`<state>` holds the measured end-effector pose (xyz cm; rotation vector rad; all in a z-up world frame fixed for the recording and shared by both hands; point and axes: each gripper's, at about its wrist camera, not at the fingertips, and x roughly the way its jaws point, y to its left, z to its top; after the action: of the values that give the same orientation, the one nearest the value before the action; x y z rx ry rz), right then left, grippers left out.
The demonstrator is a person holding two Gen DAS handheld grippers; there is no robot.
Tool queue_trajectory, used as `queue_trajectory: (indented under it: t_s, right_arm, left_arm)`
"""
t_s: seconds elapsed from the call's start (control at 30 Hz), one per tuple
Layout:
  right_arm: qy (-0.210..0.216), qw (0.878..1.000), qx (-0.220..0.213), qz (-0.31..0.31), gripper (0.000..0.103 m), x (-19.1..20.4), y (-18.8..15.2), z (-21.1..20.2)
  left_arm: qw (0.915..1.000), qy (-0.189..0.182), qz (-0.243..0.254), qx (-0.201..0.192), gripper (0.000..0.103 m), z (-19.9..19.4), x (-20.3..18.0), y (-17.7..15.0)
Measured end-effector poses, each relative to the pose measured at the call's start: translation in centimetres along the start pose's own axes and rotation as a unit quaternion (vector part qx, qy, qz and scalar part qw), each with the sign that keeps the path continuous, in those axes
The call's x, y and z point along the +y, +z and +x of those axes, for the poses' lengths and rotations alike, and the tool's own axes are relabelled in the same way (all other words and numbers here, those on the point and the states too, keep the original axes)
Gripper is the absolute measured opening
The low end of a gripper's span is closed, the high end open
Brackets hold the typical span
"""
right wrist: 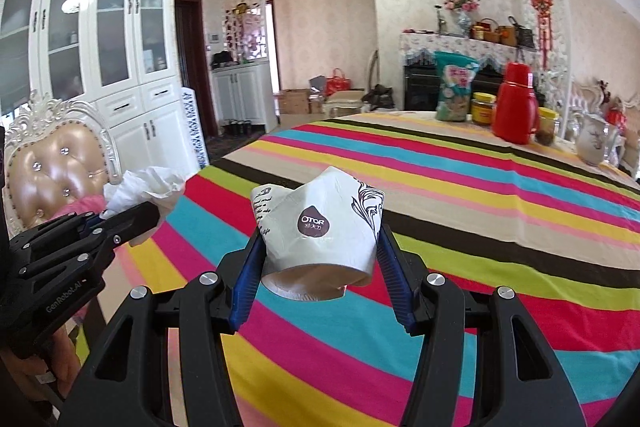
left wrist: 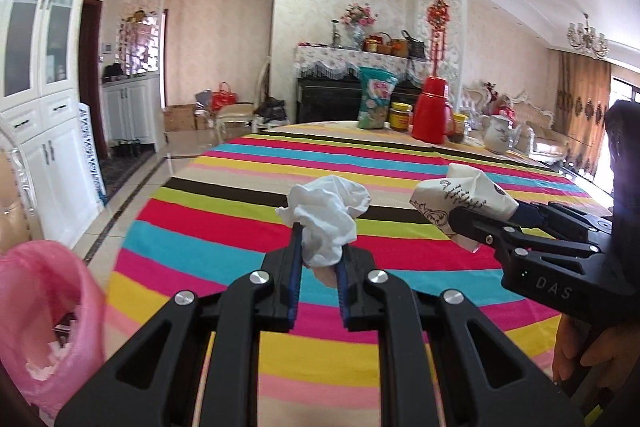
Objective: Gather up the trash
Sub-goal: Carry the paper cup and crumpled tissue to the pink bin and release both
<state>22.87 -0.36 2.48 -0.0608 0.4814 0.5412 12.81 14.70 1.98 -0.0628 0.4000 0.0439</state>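
Observation:
My left gripper [left wrist: 319,247] is shut on a crumpled white tissue [left wrist: 326,213] and holds it above the striped tablecloth [left wrist: 224,251]. My right gripper [right wrist: 320,247] is shut on a crushed white paper cup [right wrist: 318,227] with dark print, also held above the cloth. The cup and right gripper show at the right of the left wrist view [left wrist: 464,201]. The tissue and left gripper show at the left of the right wrist view [right wrist: 140,187]. A pink trash bag [left wrist: 48,311] hangs open at the lower left, beside the table edge.
At the table's far side stand a green snack bag [left wrist: 376,99], a yellow-lidded jar [left wrist: 401,117], a red thermos [left wrist: 434,109] and a white teapot [left wrist: 498,135]. An upholstered chair [right wrist: 52,167] stands left of the table. White cabinets [left wrist: 44,67] line the left wall.

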Motion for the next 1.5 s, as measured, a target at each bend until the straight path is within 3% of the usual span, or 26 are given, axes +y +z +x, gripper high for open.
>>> queue_trajectory:
  t_s: [0.3,0.7,0.97,1.3,1.37,1.43,1.5]
  right_arm:
    - [0.071,0.997,0.012,-0.022,0.053,6.4,0.9,2.9]
    - [0.182,0.980,0.027,-0.077,0.053,18.7,2.1,7.1]
    - [0.234,0.964,0.037,-0.119,0.053,26.1,2.6,9.6]
    - [0.280,0.947,0.066,-0.145,0.053,31.0,1.8,13.3]
    - [0.283,0.946,0.068,-0.143,0.054,31.5,2.0,13.8]
    - [0.304,0.940,0.071,-0.136,0.055,31.7,2.2,14.2]
    - [0.307,0.941,0.067,-0.128,0.067,31.6,2.4,14.3]
  left_arm:
    - [0.9963,0.078,-0.017,-0.031,0.015,-4.5,6.5,-0.9]
    - [0.9827,0.178,-0.048,-0.015,0.018,-8.1,17.2,-2.8]
    - [0.9715,0.221,-0.086,-0.004,0.018,-9.7,23.2,-4.2]
    - [0.9614,0.239,-0.135,0.022,0.020,-9.1,29.5,-6.0]
    - [0.9586,0.242,-0.149,0.017,0.029,-9.4,30.3,-6.2]
    - [0.9585,0.237,-0.158,0.017,0.054,-9.5,31.1,-6.5]
    - [0.9546,0.248,-0.165,0.011,0.070,-9.9,31.4,-6.6]
